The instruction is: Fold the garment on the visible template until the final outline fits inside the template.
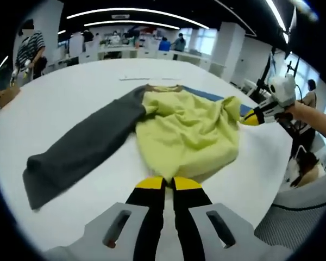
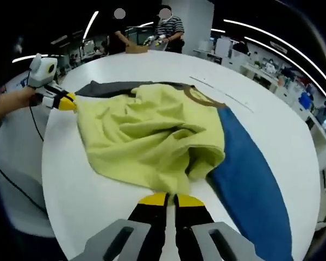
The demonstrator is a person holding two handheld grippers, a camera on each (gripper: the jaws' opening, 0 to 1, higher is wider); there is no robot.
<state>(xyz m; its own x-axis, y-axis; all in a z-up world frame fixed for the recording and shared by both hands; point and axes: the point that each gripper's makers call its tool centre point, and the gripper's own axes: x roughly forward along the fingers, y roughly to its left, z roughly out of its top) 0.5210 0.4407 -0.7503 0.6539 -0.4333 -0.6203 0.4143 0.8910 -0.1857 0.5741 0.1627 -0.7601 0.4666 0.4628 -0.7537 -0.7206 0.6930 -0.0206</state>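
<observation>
soft yellow-green garment [image 1: 187, 130] lies rumpled on the round white bench [image 1: 70, 92], limp grey sleeve [image 1: 81, 147] out flat, blue sleeve [image 2: 250, 174] flat opposite. left gripper [image 1: 168, 184] jaws pinch the hem; right gripper [image 2: 171, 199] jaws pinch a bunched edge.

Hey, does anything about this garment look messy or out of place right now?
Yes. The yellow-green body lies bunched and wrinkled, one edge doubled over beside the blue sleeve. The grey sleeve sprawls out unfolded on the white table.
</observation>
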